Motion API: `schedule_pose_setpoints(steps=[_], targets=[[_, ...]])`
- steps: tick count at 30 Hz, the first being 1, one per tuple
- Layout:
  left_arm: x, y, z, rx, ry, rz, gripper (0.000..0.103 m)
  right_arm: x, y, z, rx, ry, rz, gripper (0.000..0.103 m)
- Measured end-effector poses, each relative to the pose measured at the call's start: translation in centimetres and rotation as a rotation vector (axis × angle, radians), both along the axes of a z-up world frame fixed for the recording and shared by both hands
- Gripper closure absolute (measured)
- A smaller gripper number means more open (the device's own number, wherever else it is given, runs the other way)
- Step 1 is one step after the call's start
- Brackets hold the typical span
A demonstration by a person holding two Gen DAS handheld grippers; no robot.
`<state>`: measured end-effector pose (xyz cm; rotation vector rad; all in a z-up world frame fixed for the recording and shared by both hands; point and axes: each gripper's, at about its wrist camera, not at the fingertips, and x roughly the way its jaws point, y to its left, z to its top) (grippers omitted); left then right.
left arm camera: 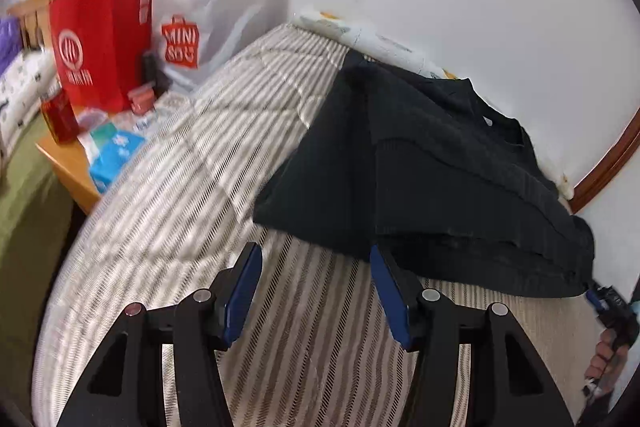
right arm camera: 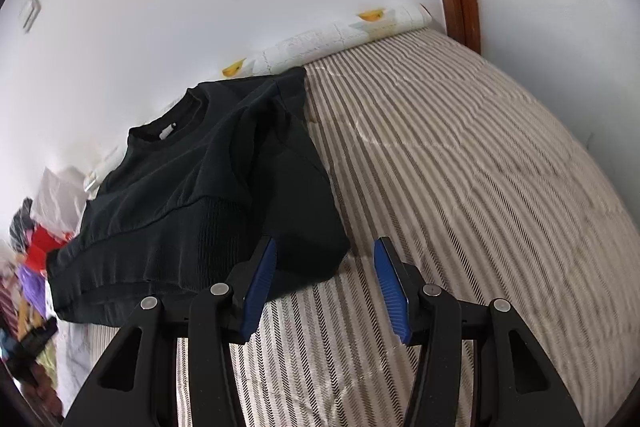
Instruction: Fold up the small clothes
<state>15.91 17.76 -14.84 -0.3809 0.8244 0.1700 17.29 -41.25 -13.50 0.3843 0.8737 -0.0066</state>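
Note:
A small black top (left arm camera: 424,167) lies on the striped bed cover (left arm camera: 224,163), both side parts folded in over its middle. My left gripper (left arm camera: 316,259) is open and empty, just in front of the top's near hem. In the right wrist view the top (right arm camera: 192,195) lies left of centre, collar toward the wall. My right gripper (right arm camera: 324,251) is open and empty, its left finger (right arm camera: 262,279) over the top's near right corner. The right gripper also shows in the left wrist view (left arm camera: 608,303), at the top's right corner.
A wooden bedside table (left arm camera: 68,167) at the left holds a red paper bag (left arm camera: 100,43), a white Miniso bag (left arm camera: 212,23), a tissue pack (left arm camera: 116,155) and small items. A white wall runs behind the bed. A patterned pillow roll (right arm camera: 340,35) lies along the wall.

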Motion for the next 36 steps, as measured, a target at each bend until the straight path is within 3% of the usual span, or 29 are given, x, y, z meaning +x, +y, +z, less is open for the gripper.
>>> schedule_pose_setpoints(steps=[4, 9, 16, 18, 20, 21, 22, 26, 31, 36], targets=[[0.6, 0.4, -0.8, -0.048, 0.004, -0.004, 0.049, 0.2, -0.1, -0.3, 0.057, 0.0, -0.01, 0.052], [1.9, 1.1, -1.5, -0.068, 0.014, 0.015, 0.049, 1.4, 0.7, -0.6, 0.033, 0.007, -0.011, 0.052], [3.5, 0.7, -1.4, -0.037, 0.009, 0.031, 0.05, 3.5, 1.5, -1.9, 0.04, 0.039, -0.029, 0.053], [4.0, 0.3, -1.3, -0.012, 0.014, 0.034, 0.051, 3.8, 1.5, -2.3, 0.061, 0.048, -0.037, 0.058], [4.2, 0.1, -1.3, 0.014, 0.024, 0.039, 0.062, 4.1, 1.7, -2.6, 0.079, 0.047, -0.033, 0.064], [4.2, 0.0, -1.3, 0.019, 0.026, 0.038, 0.078, 4.1, 1.8, -2.5, 0.07, 0.041, -0.027, 0.07], [4.2, 0.0, -1.3, 0.013, 0.025, 0.029, 0.088, 4.1, 2.1, -2.3, 0.06, 0.033, -0.013, 0.078], [3.4, -0.2, -0.3, 0.017, 0.003, 0.021, 0.092, 3.4, 3.0, -1.3, 0.002, 0.007, 0.035, 0.082], [1.8, -0.3, 0.8, 0.019, -0.007, 0.013, 0.092, 1.7, 2.3, -0.4, 0.042, -0.003, 0.031, 0.082], [-1.4, -0.9, 0.8, 0.025, -0.007, -0.014, 0.092, -0.6, 2.2, 0.4, 0.016, 0.004, 0.054, 0.082]])
